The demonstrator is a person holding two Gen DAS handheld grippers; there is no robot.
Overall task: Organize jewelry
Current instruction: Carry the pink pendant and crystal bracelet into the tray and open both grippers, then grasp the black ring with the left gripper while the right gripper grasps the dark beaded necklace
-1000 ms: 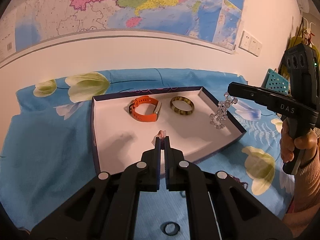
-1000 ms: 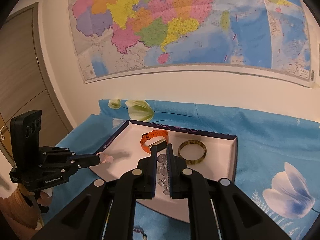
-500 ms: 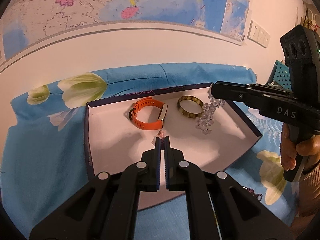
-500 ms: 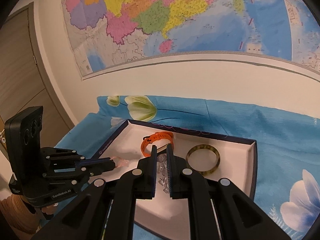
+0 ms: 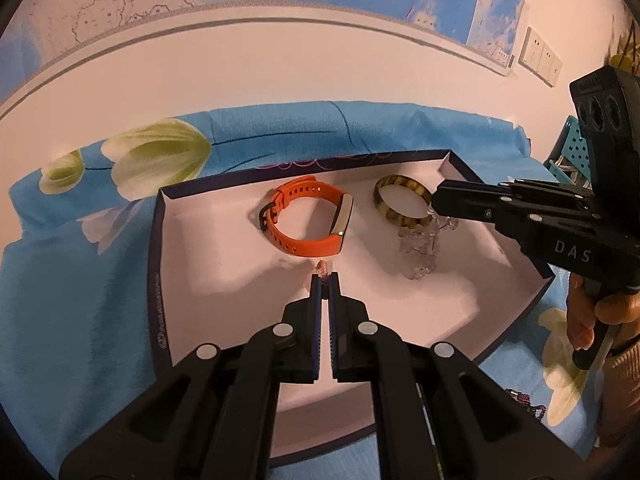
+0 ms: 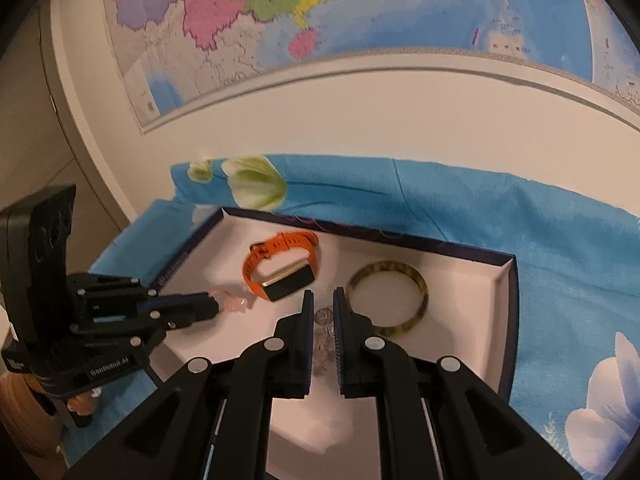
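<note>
Jewelry is gathered in a shallow white, dark-rimmed box [image 5: 160, 264] on blue floral cloth [image 5: 72, 280]: an orange strap watch [image 5: 308, 220] beside a mottled yellow-brown bangle [image 5: 400, 200]. A small pink beaded piece [image 5: 322, 268] is pinched by the left tongs [image 5: 325, 276], a clear crystal bead bracelet [image 5: 420, 248] by the right tongs [image 6: 323, 308], both over the box.

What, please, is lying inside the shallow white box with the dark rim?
An orange strap watch and a mottled yellow-brown bangle lie inside the box. The floor under the gripper fingers is hidden.
</note>
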